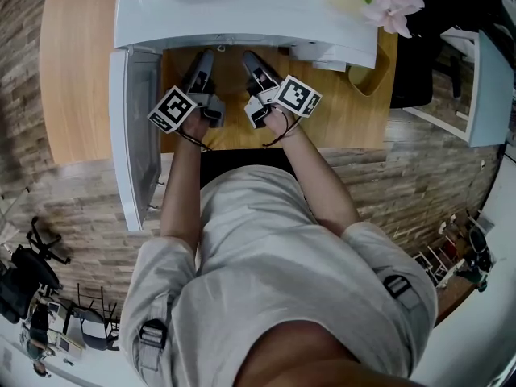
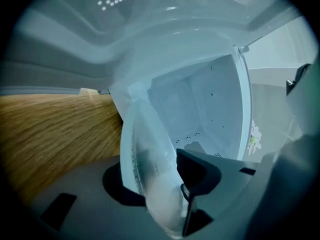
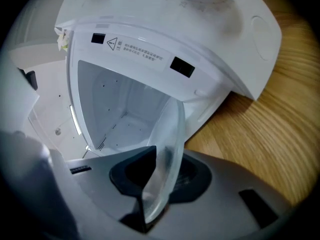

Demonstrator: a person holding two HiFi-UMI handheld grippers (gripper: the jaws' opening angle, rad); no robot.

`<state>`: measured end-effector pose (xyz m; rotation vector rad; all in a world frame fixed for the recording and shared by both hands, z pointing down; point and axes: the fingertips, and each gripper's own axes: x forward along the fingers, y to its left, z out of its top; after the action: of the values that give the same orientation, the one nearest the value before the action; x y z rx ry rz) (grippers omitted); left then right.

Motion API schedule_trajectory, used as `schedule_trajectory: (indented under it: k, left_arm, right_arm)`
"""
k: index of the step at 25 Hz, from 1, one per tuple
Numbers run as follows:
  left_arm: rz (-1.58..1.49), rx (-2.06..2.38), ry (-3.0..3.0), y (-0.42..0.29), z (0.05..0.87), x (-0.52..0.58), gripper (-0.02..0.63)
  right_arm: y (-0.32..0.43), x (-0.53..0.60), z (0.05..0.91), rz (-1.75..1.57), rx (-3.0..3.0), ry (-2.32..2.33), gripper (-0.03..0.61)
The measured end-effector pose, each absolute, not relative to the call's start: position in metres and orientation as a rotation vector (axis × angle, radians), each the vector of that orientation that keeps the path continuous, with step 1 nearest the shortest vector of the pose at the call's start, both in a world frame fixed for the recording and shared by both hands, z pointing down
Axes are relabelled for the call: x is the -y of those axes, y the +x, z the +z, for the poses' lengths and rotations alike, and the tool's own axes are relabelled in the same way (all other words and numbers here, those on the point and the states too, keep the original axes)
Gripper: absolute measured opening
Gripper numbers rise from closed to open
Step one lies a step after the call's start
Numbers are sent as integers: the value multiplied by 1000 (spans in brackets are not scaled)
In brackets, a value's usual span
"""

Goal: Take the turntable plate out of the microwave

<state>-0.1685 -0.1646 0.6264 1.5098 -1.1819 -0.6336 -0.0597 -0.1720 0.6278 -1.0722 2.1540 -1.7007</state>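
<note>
Glass plate (image 3: 167, 149) looks clear of the microwave (image 3: 200, 29); your right gripper (image 3: 152, 179) clamps its rim, left gripper (image 2: 160, 179) gapes wide around it; set-down on desk (image 3: 270, 129) remains.

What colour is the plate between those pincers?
The turntable plate is clear, colourless glass, faintly frosted; it shows best in the right gripper view.

Wood-grain surface (image 1: 81, 71) is occupied by one white microwave (image 1: 242, 10); its door (image 1: 133, 135) is swung open.
</note>
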Motion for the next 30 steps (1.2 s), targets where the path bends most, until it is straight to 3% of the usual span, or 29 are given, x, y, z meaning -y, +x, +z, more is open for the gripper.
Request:
schedule_trajectory:
  k: [3, 5, 22, 24, 26, 30]
  left_arm:
    - [-638, 1186, 1493, -173, 630, 165, 157]
    - [-632, 1183, 1495, -173, 631, 165, 91]
    - [-593, 1166, 1520, -173, 628, 156, 83]
    - [-596, 1161, 1520, -172, 627, 157, 78]
    - [-593, 1158, 1519, -172, 627, 157, 74]
    - [-589, 1154, 1510, -172, 628, 156, 74]
  right_arm:
    - [-61, 167, 628, -1716, -2143, -1071, 77]
    - [-62, 164, 628, -1721, -2137, -1068, 77]
    - [-65, 143, 628, -1775, -2173, -1055, 89]
    - [-65, 143, 632, -1769, -2211, -1049, 114]
    - [-65, 147, 633, -1748, -2237, -1047, 179]
    - [-59, 166, 634, -1700, -2202, -1057, 179]
